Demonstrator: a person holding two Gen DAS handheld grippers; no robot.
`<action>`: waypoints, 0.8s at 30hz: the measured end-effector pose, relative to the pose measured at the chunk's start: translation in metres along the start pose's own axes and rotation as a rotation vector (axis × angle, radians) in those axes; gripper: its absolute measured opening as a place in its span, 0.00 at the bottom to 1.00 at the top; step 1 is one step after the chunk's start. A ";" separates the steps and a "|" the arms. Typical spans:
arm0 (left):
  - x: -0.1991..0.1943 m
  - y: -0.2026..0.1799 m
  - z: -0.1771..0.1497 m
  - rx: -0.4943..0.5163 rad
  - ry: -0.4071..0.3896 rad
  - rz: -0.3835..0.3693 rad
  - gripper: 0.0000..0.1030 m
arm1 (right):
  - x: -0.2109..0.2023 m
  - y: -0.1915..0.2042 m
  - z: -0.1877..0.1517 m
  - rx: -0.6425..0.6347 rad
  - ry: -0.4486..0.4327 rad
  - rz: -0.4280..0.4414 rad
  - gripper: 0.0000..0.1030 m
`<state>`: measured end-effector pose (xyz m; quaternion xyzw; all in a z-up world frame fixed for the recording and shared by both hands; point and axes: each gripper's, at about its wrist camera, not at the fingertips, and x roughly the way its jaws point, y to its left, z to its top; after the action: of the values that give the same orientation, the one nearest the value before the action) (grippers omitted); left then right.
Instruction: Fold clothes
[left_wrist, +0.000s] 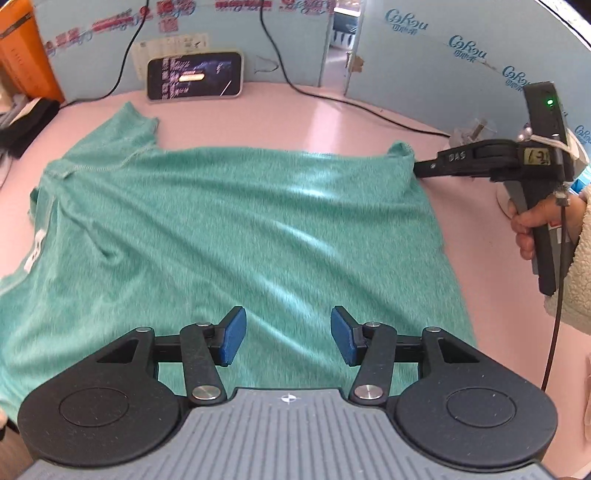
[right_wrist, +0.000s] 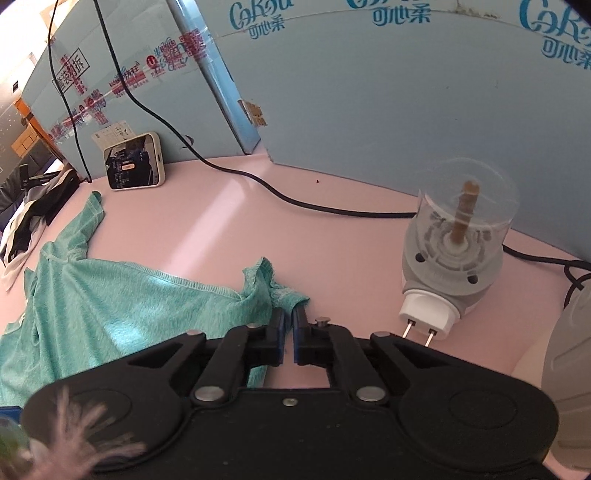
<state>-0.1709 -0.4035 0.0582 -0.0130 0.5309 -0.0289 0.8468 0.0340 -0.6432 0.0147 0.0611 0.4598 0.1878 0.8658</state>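
Observation:
A teal green T-shirt (left_wrist: 221, 229) lies spread on the pink table (left_wrist: 295, 110), one sleeve toward the far left. My left gripper (left_wrist: 288, 338) hovers over the shirt's near part, its blue pads (left_wrist: 232, 339) well apart and nothing between them. In the right wrist view my right gripper (right_wrist: 289, 317) is shut, pinching the bunched corner of the T-shirt (right_wrist: 110, 306) at its hem. The left wrist view shows the right gripper (left_wrist: 419, 168) side-on at the shirt's far right corner, held by a hand in a fleece sleeve.
A phone (left_wrist: 194, 75) leans against blue cardboard boxes (left_wrist: 424, 55) at the back. A black cable (right_wrist: 295, 199) runs across the table. A plug-in device with a clear dome (right_wrist: 454, 254) lies just right of my right gripper. Dark clothes (right_wrist: 33, 206) sit at the far left.

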 end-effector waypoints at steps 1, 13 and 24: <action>0.000 0.000 -0.003 -0.002 0.006 0.009 0.47 | -0.004 0.000 0.000 -0.004 -0.021 -0.024 0.01; 0.003 -0.001 -0.020 0.061 0.026 0.016 0.53 | -0.019 -0.005 0.002 0.014 -0.030 -0.013 0.06; 0.008 0.015 -0.036 0.042 0.074 0.025 0.55 | -0.001 0.001 0.001 -0.013 -0.009 -0.031 0.15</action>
<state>-0.1995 -0.3883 0.0341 0.0123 0.5611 -0.0299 0.8271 0.0343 -0.6428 0.0161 0.0493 0.4557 0.1769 0.8710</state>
